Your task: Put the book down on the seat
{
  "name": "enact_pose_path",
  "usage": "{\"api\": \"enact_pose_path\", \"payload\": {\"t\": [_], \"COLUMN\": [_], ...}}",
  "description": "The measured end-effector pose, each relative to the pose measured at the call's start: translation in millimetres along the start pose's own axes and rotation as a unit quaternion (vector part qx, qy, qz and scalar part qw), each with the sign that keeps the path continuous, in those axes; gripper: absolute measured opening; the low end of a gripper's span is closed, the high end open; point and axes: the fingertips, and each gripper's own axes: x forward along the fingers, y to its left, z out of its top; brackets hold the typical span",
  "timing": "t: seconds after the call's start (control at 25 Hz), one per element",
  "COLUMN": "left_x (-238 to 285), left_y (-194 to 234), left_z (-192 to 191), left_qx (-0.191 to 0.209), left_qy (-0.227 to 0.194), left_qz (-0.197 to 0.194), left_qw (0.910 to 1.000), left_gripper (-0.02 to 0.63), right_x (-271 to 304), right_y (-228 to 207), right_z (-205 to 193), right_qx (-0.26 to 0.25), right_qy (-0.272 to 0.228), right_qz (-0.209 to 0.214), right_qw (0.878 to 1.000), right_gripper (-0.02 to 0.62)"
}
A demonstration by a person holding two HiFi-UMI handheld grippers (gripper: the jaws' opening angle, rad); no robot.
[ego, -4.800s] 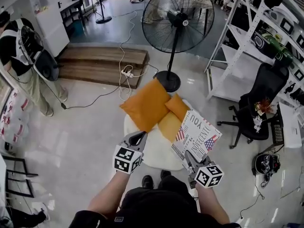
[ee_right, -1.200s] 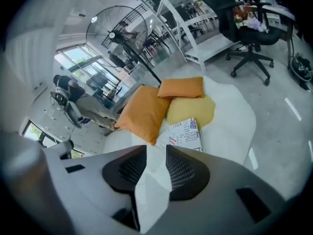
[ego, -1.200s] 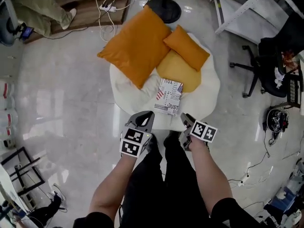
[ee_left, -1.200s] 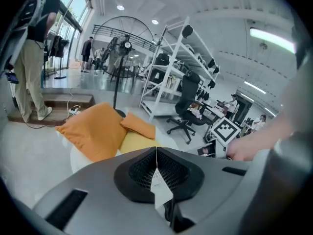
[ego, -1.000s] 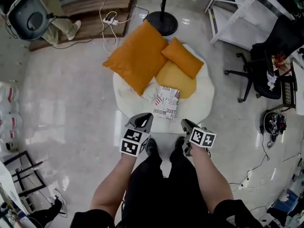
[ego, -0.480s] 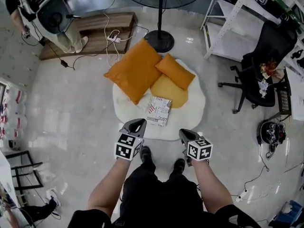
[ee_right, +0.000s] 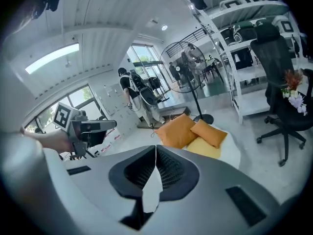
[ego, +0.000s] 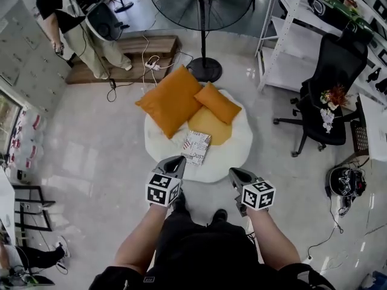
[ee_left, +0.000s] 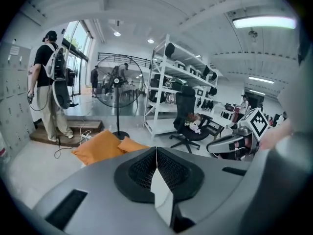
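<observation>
Nearest to me, the person stood with both forearms held out low, shoes showing just below the tools. The left gripper [ego: 176, 161] was clenched, its jaws pressed together with nothing between them; its own view showed the same, the tips [ee_left: 156, 152] meeting in a thin seam. The right gripper [ego: 233, 173] sat level with it toward three o'clock, also clamped shut and empty, the seam closed in its own view [ee_right: 155, 150]. Each carried its marker cube on top.

Just beyond the tips, at twelve o'clock, was the round white seat [ego: 227, 156] on the pale floor. The book [ego: 196, 147] lay flat on it, cover up, on the near part of the cushion and apart from both grippers. Its far edge touched a yellow-orange cushion [ego: 209, 126] at about one o'clock from it. Behind that rested a smaller orange cushion [ego: 217, 103], and a large orange cushion [ego: 170, 100] leaned over the seat's edge at eleven o'clock.

Farther out at twelve o'clock stood a tall pedestal fan [ego: 202, 5], its round base [ego: 206, 72] just behind the cushions. At eleven o'clock a low wooden platform [ego: 124, 65] lay on the floor with a power strip [ego: 152, 66] and cables beside it. A black office chair [ego: 326, 95] stood at two o'clock, well apart from the seat, with white shelving [ego: 290, 35] behind it at one o'clock. At ten o'clock, farthest off, another person [ego: 75, 23] in a dark top and light trousers stood on the platform's end.
</observation>
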Motion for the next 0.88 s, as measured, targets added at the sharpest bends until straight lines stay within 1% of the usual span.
{"api": "enact_pose_path", "payload": {"t": [0.16,0.28,0.44,0.56,0.68,0.76,0.88], "left_x": [-12,-21,-30,-36,-43,-49,-60], "left_y": [-33,-54,-70,-75,-75,-69,-54], "left_z": [10,19,38,52,68,80,94], "left_qx": [-0.002,-0.003,0.009,0.023,0.038,0.045,0.043], "left_qy": [-0.013,-0.017,-0.027,-0.039,-0.053,-0.065,-0.084], "left_qz": [0.016,0.020,0.023,0.024,0.020,0.021,0.030], "left_qw": [0.9998,0.9997,0.9993,0.9987,0.9977,0.9966,0.9951], "left_gripper": [0.003,0.003,0.003,0.004,0.004,0.005,0.003], "right_x": [-40,-72,-103,-119,-133,-140,-142], "right_y": [0,1,-1,3,9,14,23], "right_z": [5,15,37,56,78,92,110], "right_qx": [-0.005,-0.015,-0.004,-0.005,-0.020,-0.031,-0.048], "right_qy": [-0.012,-0.023,-0.058,-0.092,-0.126,-0.143,-0.158], "right_qz": [0.023,0.030,0.036,0.030,0.018,0.011,0.002], "right_qw": [1.000,0.999,0.998,0.995,0.992,0.989,0.986], "right_gripper": [0.018,0.018,0.017,0.017,0.017,0.017,0.017]}}
